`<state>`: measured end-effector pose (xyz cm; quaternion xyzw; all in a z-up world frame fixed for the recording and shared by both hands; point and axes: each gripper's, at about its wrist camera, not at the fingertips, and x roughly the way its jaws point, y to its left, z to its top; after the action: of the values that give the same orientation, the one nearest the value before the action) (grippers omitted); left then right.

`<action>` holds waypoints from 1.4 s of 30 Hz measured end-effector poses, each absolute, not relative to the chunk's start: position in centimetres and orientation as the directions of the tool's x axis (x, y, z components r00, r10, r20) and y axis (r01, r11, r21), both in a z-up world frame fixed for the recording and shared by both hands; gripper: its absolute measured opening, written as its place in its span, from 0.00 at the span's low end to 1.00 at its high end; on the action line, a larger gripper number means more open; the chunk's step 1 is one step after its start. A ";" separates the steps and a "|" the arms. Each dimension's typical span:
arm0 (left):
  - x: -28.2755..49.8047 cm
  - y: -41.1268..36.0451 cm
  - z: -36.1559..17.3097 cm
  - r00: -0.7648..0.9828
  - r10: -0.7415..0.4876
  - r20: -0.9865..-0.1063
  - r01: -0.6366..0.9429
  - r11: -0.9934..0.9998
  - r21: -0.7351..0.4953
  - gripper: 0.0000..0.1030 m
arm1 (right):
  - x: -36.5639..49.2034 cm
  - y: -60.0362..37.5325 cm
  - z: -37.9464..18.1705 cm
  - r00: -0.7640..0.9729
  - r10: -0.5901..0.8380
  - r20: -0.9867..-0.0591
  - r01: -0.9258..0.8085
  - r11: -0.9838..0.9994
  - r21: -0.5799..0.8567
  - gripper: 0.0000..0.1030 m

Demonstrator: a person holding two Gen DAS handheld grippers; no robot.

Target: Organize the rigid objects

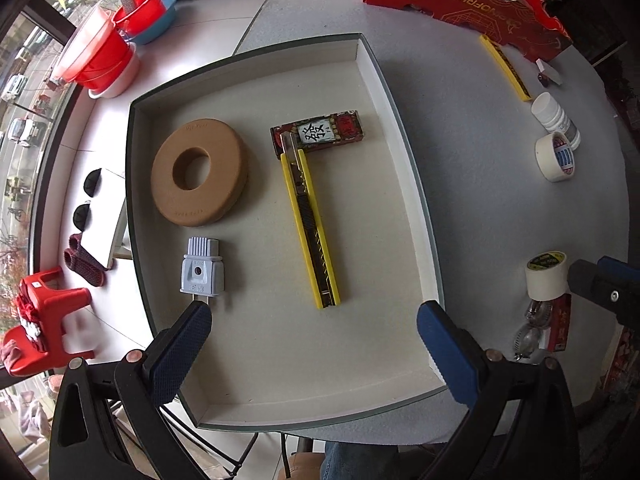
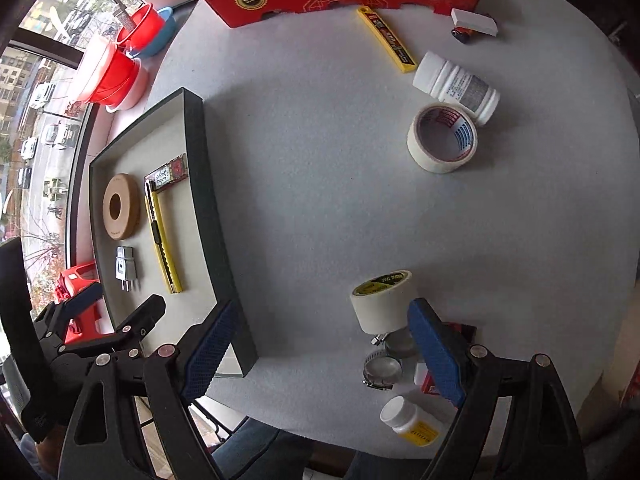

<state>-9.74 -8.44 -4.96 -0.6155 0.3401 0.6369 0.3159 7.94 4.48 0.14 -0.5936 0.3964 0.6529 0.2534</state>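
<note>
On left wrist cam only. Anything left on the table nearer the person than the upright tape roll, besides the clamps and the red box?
Observer: Yes, a small white bottle with a yellow label, close to the table's near edge.
Operator: Right tongs state? I only see a corner of them.
Observer: The right tongs are open and grip nothing. They hover above the hose clamps.

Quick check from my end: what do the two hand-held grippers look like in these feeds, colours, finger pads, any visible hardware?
Both match. The left hand-held gripper has a black plastic frame with triangular cut-outs, round silver and copper-coloured rivets, and two blue fingers with a fine cross-hatched rubber texture. The right hand-held gripper is the same build. No cables or sleeves show.
</note>
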 end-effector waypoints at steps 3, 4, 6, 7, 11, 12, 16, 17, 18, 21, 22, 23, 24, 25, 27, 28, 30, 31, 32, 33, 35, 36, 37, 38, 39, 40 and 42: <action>-8.2 -7.4 -5.1 -0.043 -0.022 -0.999 -0.848 -0.527 0.048 1.00 | 11.0 5.3 -0.2 -0.171 -0.145 -0.975 -0.838 -0.498 0.221 0.85; -7.7 -7.0 -5.1 -0.045 -0.020 -0.999 -0.857 -0.514 0.049 1.00 | 11.9 5.6 -0.3 -0.173 -0.145 -0.974 -0.848 -0.481 0.222 0.85; -6.6 -6.2 -4.8 -0.049 -0.018 -0.999 -0.871 -0.488 0.052 1.00 | 13.6 5.9 -0.3 -0.180 -0.142 -0.973 -0.864 -0.450 0.225 0.85; -6.3 -5.9 -4.7 -0.051 -0.017 -0.999 -0.877 -0.477 0.053 1.00 | 14.6 6.2 -0.3 -0.183 -0.137 -0.974 -0.872 -0.434 0.225 0.85; -4.5 -4.5 -4.6 -0.049 -0.015 -0.999 -0.899 -0.434 0.051 1.00 | 18.2 6.8 -0.5 -0.199 -0.126 -0.972 -0.908 -0.350 0.231 0.85; -4.1 -4.2 -4.7 -0.049 -0.017 -0.999 -0.905 -0.422 0.051 1.00 | 19.3 6.9 -0.7 -0.200 -0.125 -0.972 -0.917 -0.327 0.231 0.85; -1.7 -2.4 -5.0 -0.038 -0.025 -0.999 -0.929 -0.367 0.045 1.00 | 22.8 7.2 -1.7 -0.193 -0.130 -0.973 -0.943 -0.248 0.221 0.85; -0.7 -1.8 -5.1 -0.036 -0.025 -0.999 -0.936 -0.350 0.042 1.00 | 23.6 7.2 -1.9 -0.192 -0.133 -0.972 -0.948 -0.232 0.219 0.85; 0.0 -1.5 -5.3 -0.034 -0.023 -0.999 -0.944 -0.328 0.039 1.00 | 24.2 7.1 -2.3 -0.191 -0.136 -0.972 -0.952 -0.216 0.218 0.85; 2.7 -0.1 -5.7 -0.039 -0.009 -0.999 -0.969 -0.244 0.040 1.00 | 26.0 6.9 -3.0 -0.192 -0.149 -0.970 -0.960 -0.178 0.217 0.85; 3.8 0.4 -5.9 -0.042 -0.005 -0.999 -0.976 -0.216 0.042 1.00 | 26.6 6.9 -3.2 -0.192 -0.154 -0.969 -0.961 -0.169 0.217 0.85; 4.6 0.8 -6.1 -0.041 -0.001 -0.999 -0.981 -0.190 0.040 1.00 | 26.9 6.8 -3.5 -0.191 -0.160 -0.969 -0.963 -0.161 0.216 0.85; 5.5 1.3 -6.2 -0.033 0.004 -0.999 -0.986 -0.166 0.032 1.00 | 27.4 6.7 -3.6 -0.190 -0.163 -0.968 -0.964 -0.153 0.215 0.85; 6.3 1.6 -6.3 -0.027 0.007 -1.000 -0.989 -0.147 0.026 1.00 | 27.8 6.7 -3.8 -0.190 -0.166 -0.968 -0.966 -0.146 0.215 0.85; 7.4 2.1 -6.8 -0.022 0.007 -1.000 -0.993 -0.115 0.021 1.00 | 28.5 6.6 -4.0 -0.194 -0.170 -0.966 -0.967 -0.134 0.218 0.85; 7.8 2.2 -7.2 -0.023 0.000 -1.000 -0.994 -0.105 0.023 1.00 | 28.7 6.6 -4.0 -0.195 -0.171 -0.966 -0.967 -0.132 0.219 0.85; 8.1 2.5 -8.2 -0.031 -0.023 -0.999 -0.995 -0.098 0.033 1.00 | 29.0 6.6 -4.1 -0.192 -0.172 -0.966 -0.966 -0.140 0.217 0.85; 8.0 2.6 -8.6 -0.035 -0.029 -0.999 -0.994 -0.102 0.038 1.00 | 28.9 6.5 -4.1 -0.191 -0.171 -0.967 -0.965 -0.150 0.217 0.85; 7.9 2.8 -9.0 -0.042 -0.033 -0.999 -0.993 -0.110 0.045 1.00 | 29.0 6.4 -4.2 -0.191 -0.171 -0.967 -0.962 -0.162 0.219 0.85; 7.7 3.0 -9.3 -0.050 -0.036 -0.998 -0.991 -0.119 0.054 1.00 | 28.8 6.3 -4.3 -0.191 -0.174 -0.966 -0.960 -0.173 0.221 0.85; 7.0 3.5 -10.0 -0.066 -0.041 -0.997 -0.988 -0.140 0.071 1.00 | 28.3 6.0 -4.6 -0.193 -0.185 -0.964 -0.955 -0.191 0.228 0.85; 6.4 3.6 -10.3 -0.073 -0.042 -0.996 -0.986 -0.150 0.078 1.00 | 27.9 5.8 -4.8 -0.191 -0.192 -0.963 -0.952 -0.201 0.229 0.85; 6.0 3.8 -10.4 -0.079 -0.043 -0.996 -0.984 -0.158 0.085 1.00 | 27.5 5.5 -5.1 -0.188 -0.200 -0.962 -0.950 -0.212 0.230 0.85; 5.4 3.9 -10.6 -0.086 -0.045 -0.995 -0.982 -0.166 0.092 1.00 | 27.1 5.2 -5.4 -0.185 -0.207 -0.961 -0.947 -0.223 0.231 0.85; 4.8 4.2 -10.9 -0.092 -0.051 -0.994 -0.980 -0.173 0.099 1.00 | 26.5 4.9 -5.7 -0.184 -0.213 -0.959 -0.943 -0.235 0.234 0.85; 4.3 4.6 -11.1 -0.099 -0.053 -0.994 -0.978 -0.179 0.107 1.00 | 26.0 4.7 -5.9 -0.182 -0.217 -0.959 -0.940 -0.249 0.235 0.85; 3.1 4.7 -11.5 -0.113 -0.056 -0.992 -0.974 -0.190 0.122 1.00 | 24.9 4.5 -6.4 -0.170 -0.215 -0.962 -0.933 -0.278 0.227 0.85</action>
<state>3.14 4.74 -11.54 -0.5269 0.4889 0.5635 0.4072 24.85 4.46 -6.41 -0.5616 0.5112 0.5689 0.3156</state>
